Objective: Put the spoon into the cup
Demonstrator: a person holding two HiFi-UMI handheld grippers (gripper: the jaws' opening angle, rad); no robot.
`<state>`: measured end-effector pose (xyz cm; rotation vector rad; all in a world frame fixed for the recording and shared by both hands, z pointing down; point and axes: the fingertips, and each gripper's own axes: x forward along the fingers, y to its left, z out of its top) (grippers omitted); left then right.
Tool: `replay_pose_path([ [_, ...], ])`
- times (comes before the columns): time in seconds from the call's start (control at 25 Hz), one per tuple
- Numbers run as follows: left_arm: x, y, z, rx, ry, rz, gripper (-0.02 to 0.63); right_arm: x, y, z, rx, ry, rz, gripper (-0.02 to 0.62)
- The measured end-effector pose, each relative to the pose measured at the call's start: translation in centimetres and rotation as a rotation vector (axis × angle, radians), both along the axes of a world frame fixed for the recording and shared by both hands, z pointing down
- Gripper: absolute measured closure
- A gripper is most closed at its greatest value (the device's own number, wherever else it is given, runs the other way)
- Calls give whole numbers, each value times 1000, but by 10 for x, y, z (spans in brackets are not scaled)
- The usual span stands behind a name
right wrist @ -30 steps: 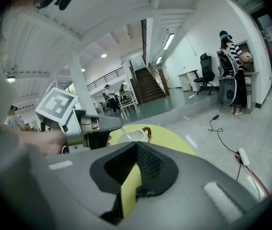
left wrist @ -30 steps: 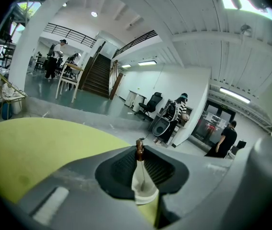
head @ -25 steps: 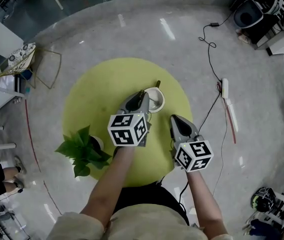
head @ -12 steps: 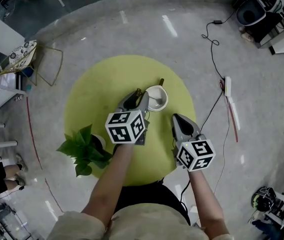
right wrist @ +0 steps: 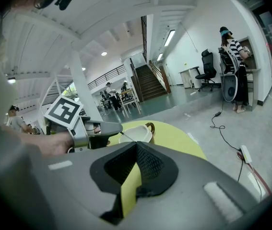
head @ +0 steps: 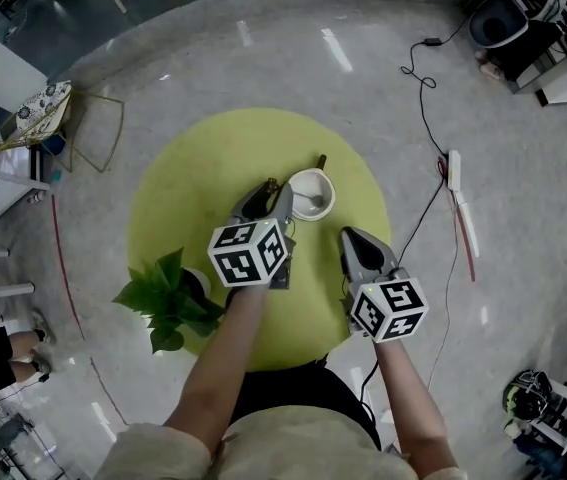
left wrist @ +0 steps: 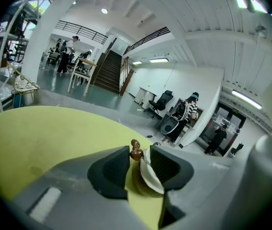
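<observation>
A white cup point(head: 311, 194) with a brown handle point(head: 320, 162) stands on the round yellow-green table point(head: 193, 188). A thin metal spoon point(head: 309, 201) lies inside it, its handle leaning over the rim towards my left gripper point(head: 274, 190). That gripper sits just left of the cup and its jaws are opening. In the left gripper view the cup point(left wrist: 148, 177) and its handle point(left wrist: 136, 150) show through the gap, and the pads point(left wrist: 112, 169) press on nothing. My right gripper point(head: 349, 237) hovers shut to the right, near the table's edge. From it I see the cup point(right wrist: 136, 132).
A potted green plant point(head: 168, 298) stands at the table's left front edge. On the floor to the right lie a black cable point(head: 421, 98) and a power strip point(head: 450, 176). A wire-frame chair point(head: 93, 133) stands to the left. People work at desks far off.
The left gripper's jaws have spread apart beside the cup. The right gripper has kept still.
</observation>
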<state>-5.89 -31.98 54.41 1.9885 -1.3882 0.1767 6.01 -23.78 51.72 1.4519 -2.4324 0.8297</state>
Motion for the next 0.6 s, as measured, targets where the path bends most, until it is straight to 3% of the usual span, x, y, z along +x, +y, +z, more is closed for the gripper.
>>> replay_pose_path([
  [0.6, -4, 23, 8, -25, -15, -14, 445, 3, 4, -5, 12, -1, 11, 594],
])
